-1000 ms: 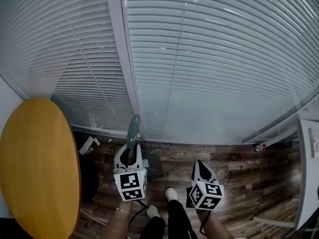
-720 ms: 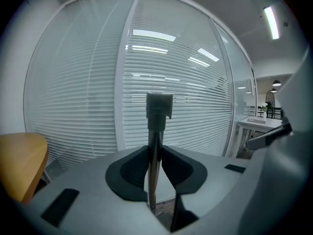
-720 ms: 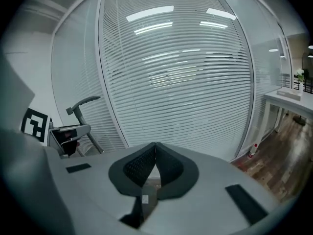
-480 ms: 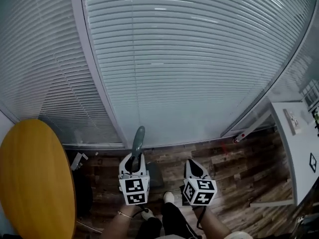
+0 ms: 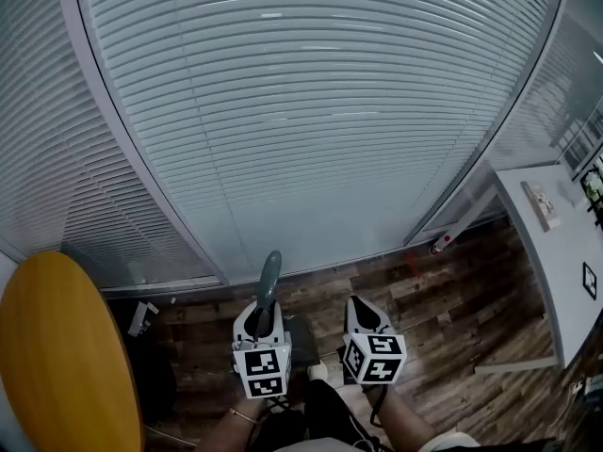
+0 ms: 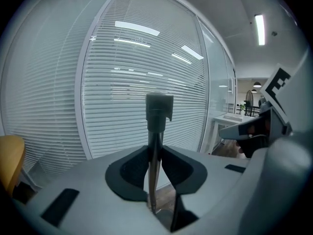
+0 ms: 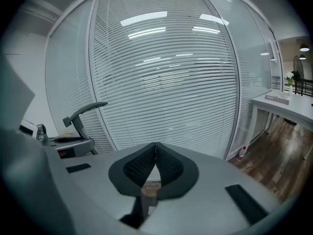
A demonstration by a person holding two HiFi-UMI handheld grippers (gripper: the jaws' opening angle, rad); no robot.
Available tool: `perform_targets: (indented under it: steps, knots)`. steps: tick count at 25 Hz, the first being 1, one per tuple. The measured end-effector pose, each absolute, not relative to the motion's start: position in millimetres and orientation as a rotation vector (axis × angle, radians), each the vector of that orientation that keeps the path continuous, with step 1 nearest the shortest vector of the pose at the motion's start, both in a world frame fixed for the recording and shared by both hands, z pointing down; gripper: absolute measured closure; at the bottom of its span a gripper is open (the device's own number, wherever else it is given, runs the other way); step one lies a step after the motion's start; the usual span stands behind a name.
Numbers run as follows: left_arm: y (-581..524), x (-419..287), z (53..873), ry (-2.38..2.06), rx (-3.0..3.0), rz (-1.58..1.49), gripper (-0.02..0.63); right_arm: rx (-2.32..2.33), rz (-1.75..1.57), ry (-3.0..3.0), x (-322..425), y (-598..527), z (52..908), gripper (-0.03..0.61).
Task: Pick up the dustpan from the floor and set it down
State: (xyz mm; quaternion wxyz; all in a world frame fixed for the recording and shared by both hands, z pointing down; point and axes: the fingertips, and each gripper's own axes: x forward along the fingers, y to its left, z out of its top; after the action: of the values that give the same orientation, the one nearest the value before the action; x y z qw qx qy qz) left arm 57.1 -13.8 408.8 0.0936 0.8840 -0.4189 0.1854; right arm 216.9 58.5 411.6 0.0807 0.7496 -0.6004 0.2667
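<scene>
Overhead, the count is short: two grippers, one dustpan, one round yellow table [image 5: 57,356] at the left edge, one white desk [image 5: 551,252] at the right, and one small white bottle [image 5: 439,245] with a red cap standing on the wooden floor [image 5: 462,318] at the foot of the partition. That partition is a wall of glass panels covered by slatted blinds [image 5: 301,111], filling most of every view. The left gripper [image 5: 260,320] has its jaws drawn in narrow and clamped on the dustpan [image 5: 268,276]: in the left gripper view the thin grey handle [image 6: 159,106] runs straight up between the two dark pads, which press on it from either side, and its squared top stands well above the jaw tips. From the head view the handle pokes out ahead of that gripper towards the blinds, while the dark pan [image 5: 301,331] sits lower, between the two grippers and near the person's feet; whether it hangs clear of the floor cannot be told. The right gripper [image 5: 362,307] is beside the left one, apart from it, and holds nothing: in the right gripper view its pads meet at the tips with no gap and no thing between them. That same view catches the left gripper off to its left with the handle curving up from it.
</scene>
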Motion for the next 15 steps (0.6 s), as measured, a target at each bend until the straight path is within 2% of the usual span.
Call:
perform_targets:
  steps: [15]
  knots:
    - [-45.4,127.4,468.1,-1.203,2.577,0.66,0.523,2.247,0.941,-1.752,266.0,17.0,472.3,0.546]
